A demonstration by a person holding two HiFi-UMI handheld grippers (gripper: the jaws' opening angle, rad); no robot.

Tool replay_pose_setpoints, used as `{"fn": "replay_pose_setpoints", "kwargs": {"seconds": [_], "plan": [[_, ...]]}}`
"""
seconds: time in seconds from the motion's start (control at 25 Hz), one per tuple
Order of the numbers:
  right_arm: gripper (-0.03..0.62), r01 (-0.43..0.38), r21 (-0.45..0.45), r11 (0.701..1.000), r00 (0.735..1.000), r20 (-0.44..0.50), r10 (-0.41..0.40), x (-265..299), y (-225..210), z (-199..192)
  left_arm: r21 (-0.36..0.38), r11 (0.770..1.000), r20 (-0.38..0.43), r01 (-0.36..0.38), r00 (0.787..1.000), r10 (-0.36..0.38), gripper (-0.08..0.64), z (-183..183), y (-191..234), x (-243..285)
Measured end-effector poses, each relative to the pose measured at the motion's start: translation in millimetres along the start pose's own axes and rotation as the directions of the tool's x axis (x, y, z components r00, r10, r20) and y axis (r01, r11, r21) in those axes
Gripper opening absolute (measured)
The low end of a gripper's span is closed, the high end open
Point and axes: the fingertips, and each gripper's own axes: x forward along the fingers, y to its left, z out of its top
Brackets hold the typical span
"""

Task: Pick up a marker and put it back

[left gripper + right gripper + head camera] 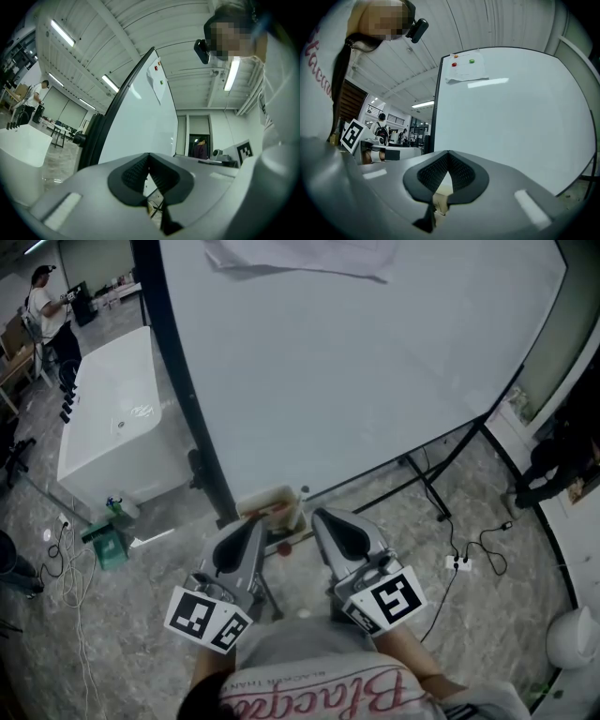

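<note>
Big room, grey stone floor (487, 615), tall white board (356, 362) on a black stand across the top of the frame. At its bottom edge, mid-frame, small beige tray (265, 500) with a red bit inside, likely the red marker (278, 513). Could knock it to the floor if pushed at with closed jaws. Lower left, grey left gripper (251, 532): clamped tight, empty. Just right, grey right gripper (326, 521): clamped tight too, empty, near the tray.

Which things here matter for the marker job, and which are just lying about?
For the job: whiteboard; tray at its foot; left gripper and right gripper, both shut, empty. No marker clearly visible.

Lying about: white table; paper on the board; power strip; green object.
</note>
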Motion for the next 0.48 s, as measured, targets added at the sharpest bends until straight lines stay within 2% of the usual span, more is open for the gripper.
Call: {"fn": "replay_pose_setpoints", "kwargs": {"seconds": [0.48], "plan": [[0.000, -0.012, -0.007, 1.000, 1.000, -0.025, 0.012, -1.6, 3.0, -5.1, -0.002, 1.000, -0.001, 0.002, 1.000, -0.002, -0.002, -0.6, -4.3, 0.0]]}}
